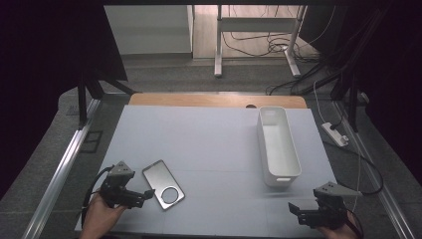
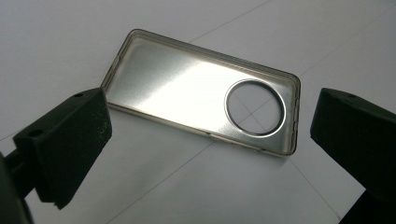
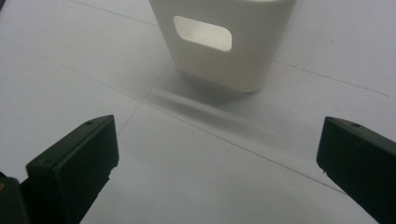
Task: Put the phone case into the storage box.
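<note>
High view: a clear phone case (image 1: 163, 184) lies flat on the pale counter (image 1: 209, 144) at its near left, open side up. Its long axis runs from far left to near right, with the round camera cutout at the near-right end. The left tool (image 1: 142, 195) sits just to the case's left, jaw tips nearly at its near edge, not touching as far as can be told. A long white plastic bin (image 1: 278, 147) stands at the right, its long axis running near to far. The right tool (image 1: 298, 211) hovers near the counter's near right corner, just short of the bin's near end.

Left gripper view: the phone case (image 2: 201, 91) lies just beyond the parted black jaws, held by neither. It is thin, glossy and translucent with rounded corners and a raised rim; the ring-edged cutout sits toward the right.

Right gripper view: the jaws stand wide apart with nothing between them. Ahead stands the bin's (image 3: 224, 42) smooth, rounded end with a slot handle.
</note>
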Available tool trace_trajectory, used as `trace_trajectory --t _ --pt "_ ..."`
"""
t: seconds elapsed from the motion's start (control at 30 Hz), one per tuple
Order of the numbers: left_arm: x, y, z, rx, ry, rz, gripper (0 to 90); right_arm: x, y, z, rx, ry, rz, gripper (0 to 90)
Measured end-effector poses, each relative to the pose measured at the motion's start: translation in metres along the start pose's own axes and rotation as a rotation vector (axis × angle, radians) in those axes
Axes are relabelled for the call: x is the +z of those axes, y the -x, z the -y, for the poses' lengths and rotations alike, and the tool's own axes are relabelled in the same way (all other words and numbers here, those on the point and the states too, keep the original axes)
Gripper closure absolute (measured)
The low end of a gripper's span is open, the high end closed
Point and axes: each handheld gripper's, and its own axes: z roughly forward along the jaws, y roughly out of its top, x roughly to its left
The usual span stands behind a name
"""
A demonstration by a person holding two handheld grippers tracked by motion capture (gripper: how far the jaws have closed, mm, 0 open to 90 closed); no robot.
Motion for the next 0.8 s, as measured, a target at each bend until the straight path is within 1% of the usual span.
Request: trace_trajectory --t 0.13,0.2,0.33,0.43,0.77,0.8 --pt "0.007 0.0 -0.006 0.003 -0.014 0.015 0.1 0.0 0.0 0.0 0.003 0.003 0.001 0.0" --pt "0.008 0.0 -0.007 0.004 -0.014 0.015 0.1 -0.001 0.0 0.0 0.004 0.004 0.001 0.0" --pt "0.013 -0.001 -0.011 0.01 -0.025 0.028 0.1 -0.001 0.0 0.0 0.003 0.004 0.001 0.0" --pt "0.017 0.0 -0.015 0.023 -0.038 0.032 0.1 0.0 0.0 0.0 0.001 0.001 0.0 0.0" --pt "0.027 0.004 -0.028 0.049 -0.054 0.042 0.1 0.0 0.0 0.0 0.001 0.001 0.001 0.0" --pt "0.029 0.004 -0.03 0.05 -0.053 0.052 0.1 0.0 0.0 0.0 0.001 0.0 0.001 0.0"
